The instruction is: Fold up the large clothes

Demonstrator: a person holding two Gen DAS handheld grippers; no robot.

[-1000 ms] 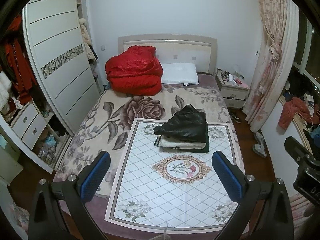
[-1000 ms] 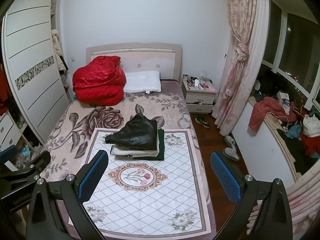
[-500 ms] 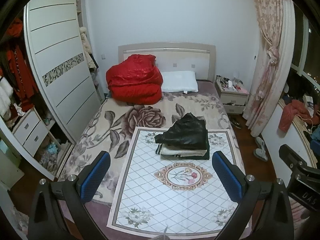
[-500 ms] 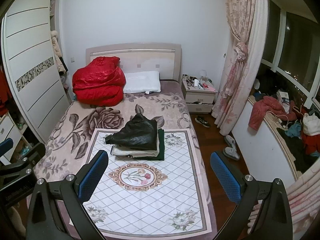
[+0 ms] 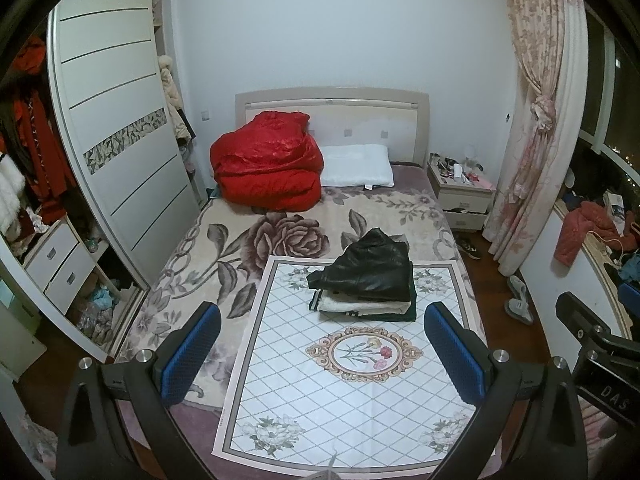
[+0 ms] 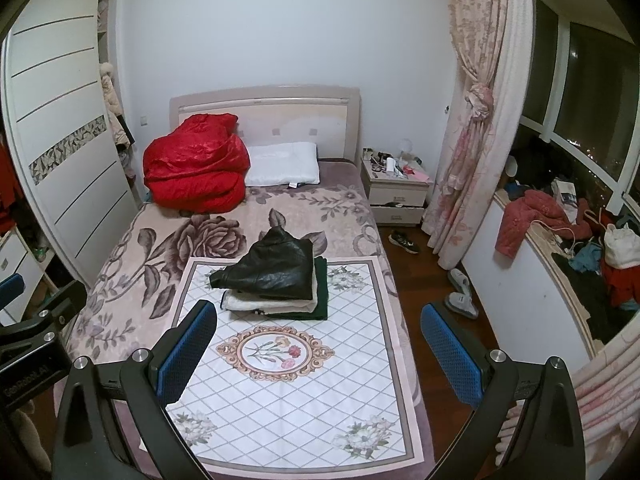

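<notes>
A stack of folded clothes (image 5: 366,284) lies on a white patterned mat (image 5: 348,380) on the bed, with a black leather jacket (image 5: 370,270) on top, a cream garment and a dark green one beneath. It also shows in the right wrist view (image 6: 272,284), on the mat (image 6: 288,392). My left gripper (image 5: 322,350) is open and empty, held above the foot of the bed, well short of the stack. My right gripper (image 6: 318,350) is open and empty, held beside it to the right.
A red duvet (image 5: 268,172) and a white pillow (image 5: 356,166) lie at the headboard. A wardrobe (image 5: 116,152) stands left of the bed. A nightstand (image 6: 396,192), curtain (image 6: 476,120), shoes on the floor (image 6: 460,296) and a cluttered window ledge (image 6: 568,240) are on the right.
Both grippers have drawn back and tilted up slightly, so the bed sits a little lower in the left wrist view. Both stay open. The stack has not moved.
</notes>
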